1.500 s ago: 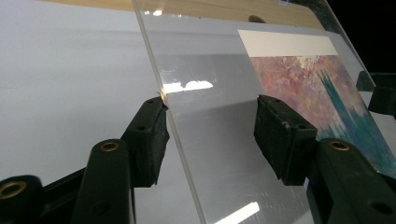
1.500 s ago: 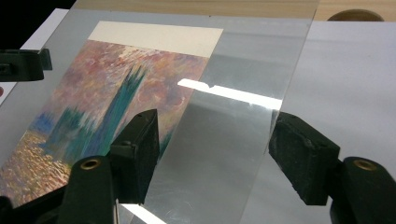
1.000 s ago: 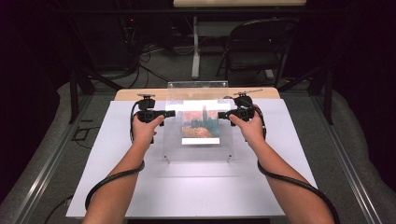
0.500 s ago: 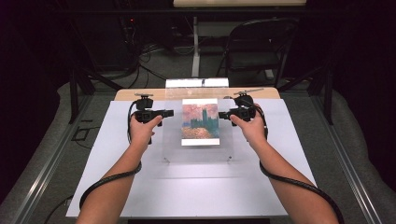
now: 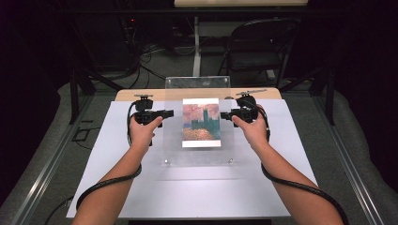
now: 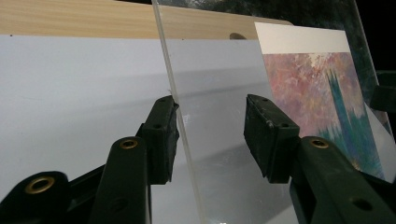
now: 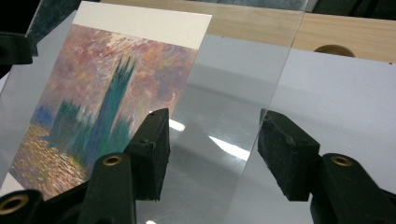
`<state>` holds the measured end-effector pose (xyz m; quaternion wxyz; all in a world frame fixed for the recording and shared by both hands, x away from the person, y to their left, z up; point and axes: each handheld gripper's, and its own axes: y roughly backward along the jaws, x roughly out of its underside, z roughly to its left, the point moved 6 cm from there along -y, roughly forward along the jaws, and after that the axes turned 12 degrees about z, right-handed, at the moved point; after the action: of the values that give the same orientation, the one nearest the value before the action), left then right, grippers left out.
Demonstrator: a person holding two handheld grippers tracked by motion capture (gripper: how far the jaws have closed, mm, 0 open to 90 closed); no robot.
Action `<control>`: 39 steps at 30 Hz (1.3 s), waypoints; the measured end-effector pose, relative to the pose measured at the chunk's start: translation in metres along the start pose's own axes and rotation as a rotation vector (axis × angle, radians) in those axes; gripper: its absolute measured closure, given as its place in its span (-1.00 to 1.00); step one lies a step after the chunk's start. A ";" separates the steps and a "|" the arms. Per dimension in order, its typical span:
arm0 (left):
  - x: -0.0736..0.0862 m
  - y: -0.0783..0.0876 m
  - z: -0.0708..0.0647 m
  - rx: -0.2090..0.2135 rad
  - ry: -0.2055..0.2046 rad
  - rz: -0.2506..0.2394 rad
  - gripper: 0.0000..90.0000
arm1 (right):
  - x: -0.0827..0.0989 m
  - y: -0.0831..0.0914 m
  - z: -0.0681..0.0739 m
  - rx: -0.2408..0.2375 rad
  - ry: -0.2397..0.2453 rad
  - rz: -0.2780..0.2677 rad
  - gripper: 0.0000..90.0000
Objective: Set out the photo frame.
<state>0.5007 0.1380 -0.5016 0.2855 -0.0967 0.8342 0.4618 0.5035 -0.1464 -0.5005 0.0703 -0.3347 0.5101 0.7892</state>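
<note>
Closing in on the clear sheet from both sides, grip not yet made.

Lying on the white table (image 5: 197, 197), near its far edge: the clear sheet (image 5: 197, 154), with the painted print (image 5: 201, 123) showing at its middle, on it or under it, cannot tell. Standing at the sheet's left edge, the left gripper (image 5: 170, 113); at its right edge, the right gripper (image 5: 223, 114). Having just been closing, both pairs of jaws, now half narrow, each with the sheet's edge between them. Touching or nearly touching the edge with one pad (image 6: 161, 135) only on the left; keeping clear with the pads (image 7: 287, 154) on the right. Judging the next move: finishing the squeeze evenly on both sides before lifting, minding the thin slippery edge.
</note>
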 end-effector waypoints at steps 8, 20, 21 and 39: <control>0.003 0.006 -0.007 -0.026 -0.006 -0.020 0.22 | 0.002 0.007 0.006 0.029 -0.004 -0.025 -0.02; 0.007 0.016 -0.013 -0.043 -0.044 -0.036 0.22 | 0.005 0.016 0.013 0.044 -0.006 -0.055 0.01; 0.008 0.017 -0.013 -0.046 -0.045 -0.041 0.22 | 0.006 0.017 0.013 0.044 -0.003 -0.057 0.02; 0.020 0.038 -0.025 -0.053 -0.096 -0.084 0.29 | 0.014 0.038 0.025 0.052 0.040 -0.102 0.15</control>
<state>0.4584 0.1404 -0.4753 0.3416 -0.1170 0.8023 0.4754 0.4643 -0.1466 -0.4738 0.1087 -0.3741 0.5140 0.7642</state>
